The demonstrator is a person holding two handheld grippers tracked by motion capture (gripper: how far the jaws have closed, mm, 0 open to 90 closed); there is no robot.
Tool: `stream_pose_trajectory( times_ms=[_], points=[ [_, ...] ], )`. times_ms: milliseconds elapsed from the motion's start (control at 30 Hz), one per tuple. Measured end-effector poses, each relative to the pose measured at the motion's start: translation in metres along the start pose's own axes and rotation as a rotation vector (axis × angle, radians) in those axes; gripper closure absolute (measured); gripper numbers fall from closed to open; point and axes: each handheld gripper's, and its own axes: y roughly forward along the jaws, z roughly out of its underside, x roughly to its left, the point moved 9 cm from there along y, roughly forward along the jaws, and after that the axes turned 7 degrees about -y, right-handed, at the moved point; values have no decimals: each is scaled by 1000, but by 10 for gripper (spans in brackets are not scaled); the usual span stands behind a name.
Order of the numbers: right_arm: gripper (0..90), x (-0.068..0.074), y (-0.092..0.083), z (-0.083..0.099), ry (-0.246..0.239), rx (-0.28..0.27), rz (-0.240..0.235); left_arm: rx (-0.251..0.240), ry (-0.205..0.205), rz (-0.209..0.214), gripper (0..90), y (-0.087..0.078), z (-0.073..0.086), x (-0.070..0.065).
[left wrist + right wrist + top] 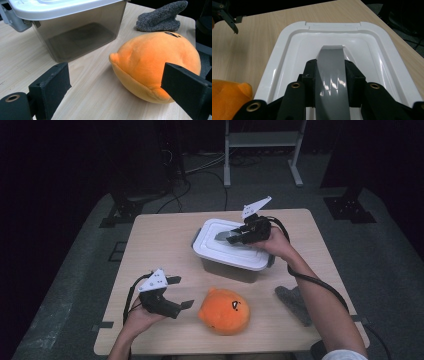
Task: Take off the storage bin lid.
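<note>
The right tongs are clamped on the grey handle that arches over the middle of the white lid; both jaws press against the handle's sides, one on each flank. In the high view these tongs sit over the lid, which lies flat and square on the smoke-tinted storage box. No gap shows between lid and box rim, so the lid appears to be still seated. A grey latch shows at one end of the box.

The left tongs are spread wide and hold nothing. They hover low over the table, aimed at the orange plush toy, which lies just ahead of the jaws and is not touched by them. In the high view the left tongs sit just left of the plush toy near the front edge of the table.

A grey felt piece lies on the table to the right of the toy, apart from both tongs.

Status, as judged: the handle grip is established. Remaining: lift the lid clear of the box, probably followed by pickup of the plush toy with the left tongs and placement inside. The box interior looks empty through its wall.
</note>
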Motion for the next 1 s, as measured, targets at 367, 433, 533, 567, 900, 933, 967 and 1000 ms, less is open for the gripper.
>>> stream_pose_trajectory(
  times_ms=[367, 433, 533, 567, 900, 933, 967, 1000],
  points=[
    [655, 15, 7, -7, -22, 1, -32, -2, 4, -1, 76, -1, 0, 0],
    [655, 16, 9, -8, -26, -1, -36, -2, 4, -2, 76, -1, -1, 0],
    [655, 18, 10, -10, -32, 2, -40, -5, 4, -2, 76, -1, -1, 0],
    [655, 19, 10, -10, -34, 1, -41, -6, 4, -2, 76, -1, -1, 0],
    [655, 19, 11, -10, -34, -2, -41, -6, 5, 1, 75, -1, -1, -1],
    [655, 19, 11, -10, -35, -2, -42, -7, 4, 1, 76, -1, -1, 0],
    [655, 19, 11, -10, -33, -2, -42, -6, 5, 1, 76, -1, -1, 0],
    [655, 19, 12, -11, -37, -3, -43, -6, 5, 1, 75, -1, -1, -1]
  ],
)
